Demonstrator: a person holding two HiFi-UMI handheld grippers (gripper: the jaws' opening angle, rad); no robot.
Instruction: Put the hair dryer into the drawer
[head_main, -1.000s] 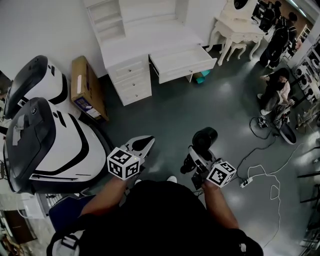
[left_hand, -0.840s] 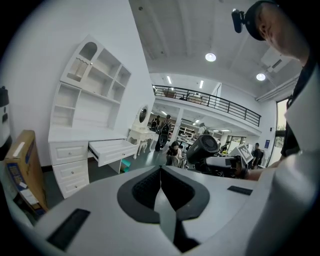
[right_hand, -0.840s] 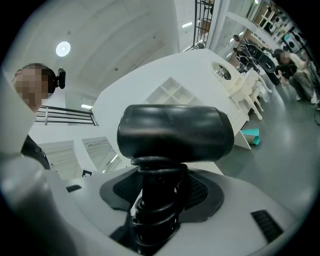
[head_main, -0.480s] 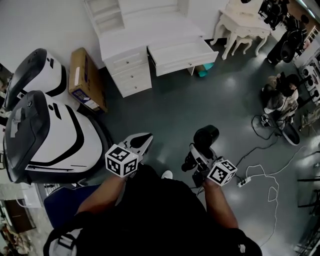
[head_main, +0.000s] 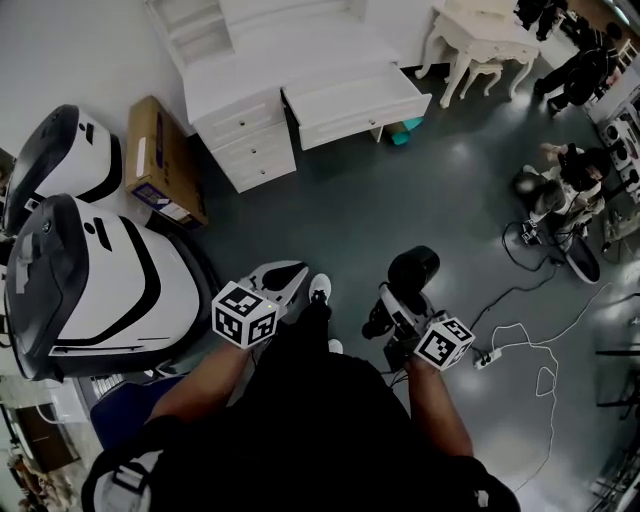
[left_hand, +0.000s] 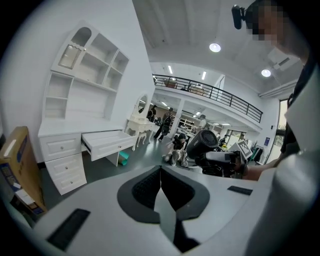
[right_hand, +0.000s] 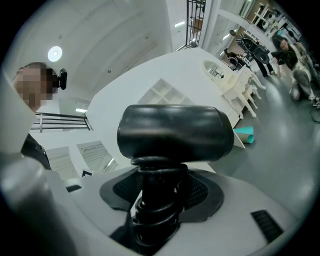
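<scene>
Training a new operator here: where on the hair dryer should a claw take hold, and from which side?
Grip the hair dryer by its handle, from the butt end, as the right claw does: it is narrow, cord coiled round it; the barrel looks too wide.

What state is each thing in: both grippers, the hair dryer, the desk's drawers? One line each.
Hair dryer: held above the floor, cord coiled round its handle.
Right gripper: shut on that handle.
Left gripper: shut, holding nothing.
Wide drawer: pulled open.
Small drawers: shut.
</scene>
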